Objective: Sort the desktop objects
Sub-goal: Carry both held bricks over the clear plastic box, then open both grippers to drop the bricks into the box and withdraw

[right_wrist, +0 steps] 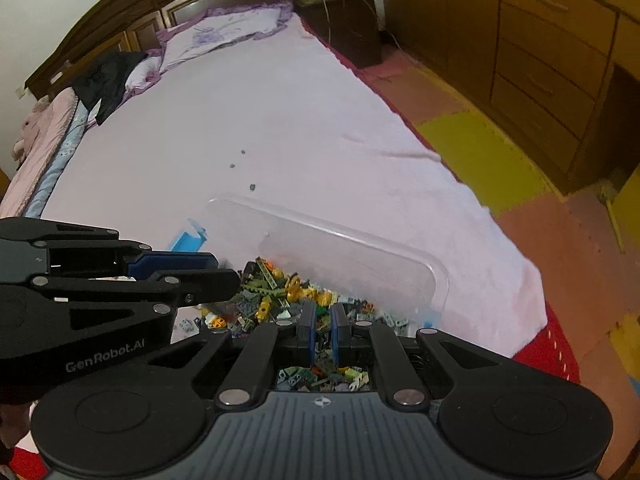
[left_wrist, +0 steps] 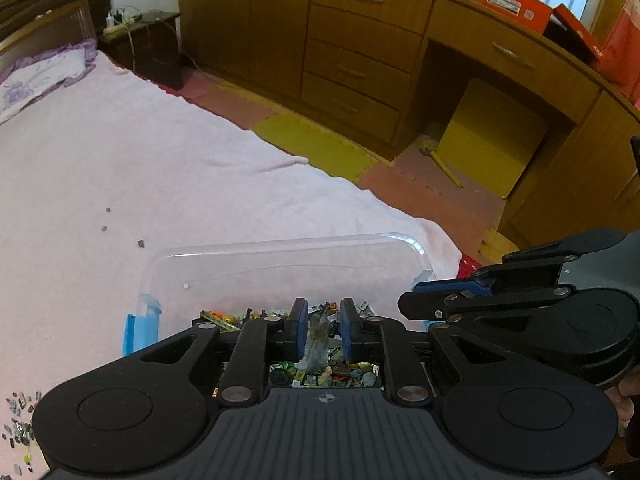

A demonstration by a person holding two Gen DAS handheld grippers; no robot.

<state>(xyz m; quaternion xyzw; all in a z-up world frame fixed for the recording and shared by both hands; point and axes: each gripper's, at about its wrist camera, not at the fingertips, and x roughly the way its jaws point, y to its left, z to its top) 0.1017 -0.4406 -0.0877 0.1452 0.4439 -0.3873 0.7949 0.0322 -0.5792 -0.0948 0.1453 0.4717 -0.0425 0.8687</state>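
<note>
A clear rectangular plastic storage box with blue side clips (left_wrist: 288, 264) sits on the near end of a bed covered by a pale pink sheet (left_wrist: 120, 152), and a heap of small multicoloured toy building pieces (right_wrist: 276, 292) fills its near part, likely gathered there so loose bits stay contained. The left gripper (left_wrist: 324, 330) hangs over the heap with its blue-padded jaws narrowly apart around a greyish translucent scrap (left_wrist: 318, 344); whether they pinch it I cannot tell. The right gripper (right_wrist: 322, 334) also points down into the box, its jaws almost together with only a thin gap, nothing visibly between them. A few small dark grey pieces (right_wrist: 242, 166) lie apart on the sheet beyond the box, and more are scattered at near left (left_wrist: 20, 420). The left gripper's side reads "GenRobot.AI" (right_wrist: 105, 356); the orange cardboard boxes (left_wrist: 516, 4) on the wooden cabinet carry labels too small to read.
</note>
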